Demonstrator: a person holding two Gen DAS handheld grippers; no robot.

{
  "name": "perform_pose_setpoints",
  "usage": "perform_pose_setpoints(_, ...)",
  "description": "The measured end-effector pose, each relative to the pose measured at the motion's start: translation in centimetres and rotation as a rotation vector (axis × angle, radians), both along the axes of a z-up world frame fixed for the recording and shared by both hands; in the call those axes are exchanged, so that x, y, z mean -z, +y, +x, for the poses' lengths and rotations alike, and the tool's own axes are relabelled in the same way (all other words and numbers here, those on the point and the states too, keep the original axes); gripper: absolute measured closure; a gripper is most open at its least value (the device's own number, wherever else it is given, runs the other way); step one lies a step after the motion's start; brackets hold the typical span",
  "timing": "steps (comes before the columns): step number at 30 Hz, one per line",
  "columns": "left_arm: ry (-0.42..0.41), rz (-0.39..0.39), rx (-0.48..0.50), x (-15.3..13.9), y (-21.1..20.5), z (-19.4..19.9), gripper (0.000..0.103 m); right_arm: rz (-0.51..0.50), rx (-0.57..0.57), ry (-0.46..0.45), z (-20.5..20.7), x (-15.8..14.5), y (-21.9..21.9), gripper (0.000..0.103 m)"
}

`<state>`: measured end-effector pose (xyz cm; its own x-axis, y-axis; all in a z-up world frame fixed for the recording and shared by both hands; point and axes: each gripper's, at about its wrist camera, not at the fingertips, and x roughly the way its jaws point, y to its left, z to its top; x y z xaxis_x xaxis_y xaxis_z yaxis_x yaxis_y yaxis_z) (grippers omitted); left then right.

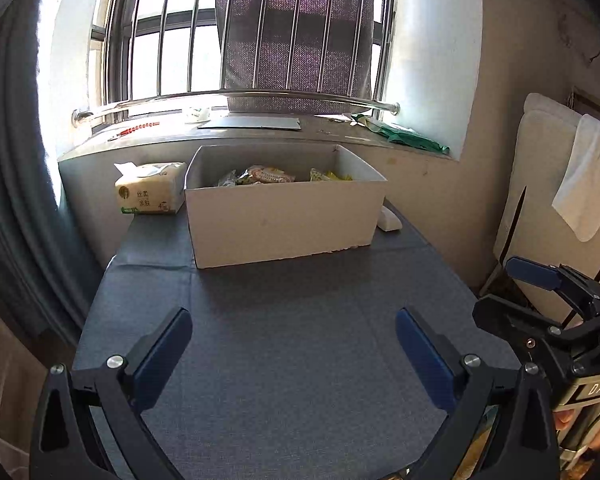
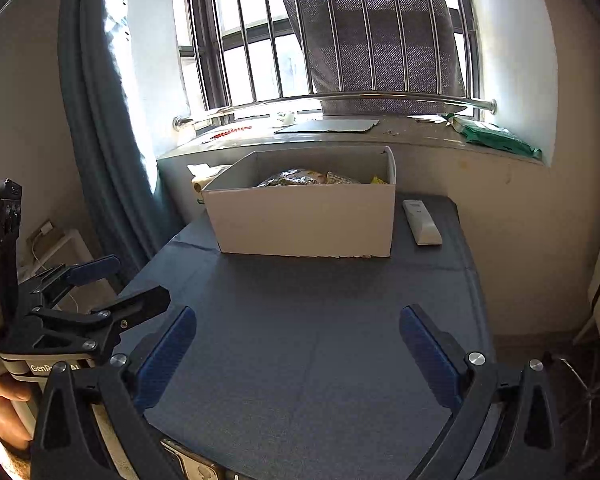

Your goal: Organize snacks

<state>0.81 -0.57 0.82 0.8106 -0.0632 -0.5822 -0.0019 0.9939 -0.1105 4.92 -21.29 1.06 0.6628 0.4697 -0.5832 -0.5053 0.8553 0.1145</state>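
A white cardboard box [image 1: 284,224] stands at the far end of the dark grey table [image 1: 292,320]. Several snack packets [image 1: 266,176] lie inside it. It also shows in the right wrist view [image 2: 306,220], with the packets [image 2: 312,178] inside. My left gripper [image 1: 294,344] is open and empty above the near part of the table. My right gripper [image 2: 298,344] is open and empty, also over the near part. Each gripper shows at the edge of the other's view, the right one [image 1: 556,304] and the left one [image 2: 80,300].
A tissue pack [image 1: 150,194] sits left of the box. A white remote [image 2: 422,222] lies right of it. Behind is a windowsill [image 1: 260,136] with a green bag [image 1: 412,136], a grey card and window bars. A dark curtain [image 2: 100,120] hangs at left.
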Motion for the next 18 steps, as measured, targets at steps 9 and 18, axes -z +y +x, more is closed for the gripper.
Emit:
perform_pose_setpoints(9, 0.007, 0.008, -0.004, 0.18, -0.01, 0.02, 0.0, -0.003, 0.001, 0.003, 0.03, 0.05, 0.04, 0.0)
perform_pose_setpoints(18, 0.008, 0.001, 0.0, 0.13, 0.01, 0.03, 0.0, -0.001, 0.002, 0.004, 0.05, 0.09, 0.03, 0.0)
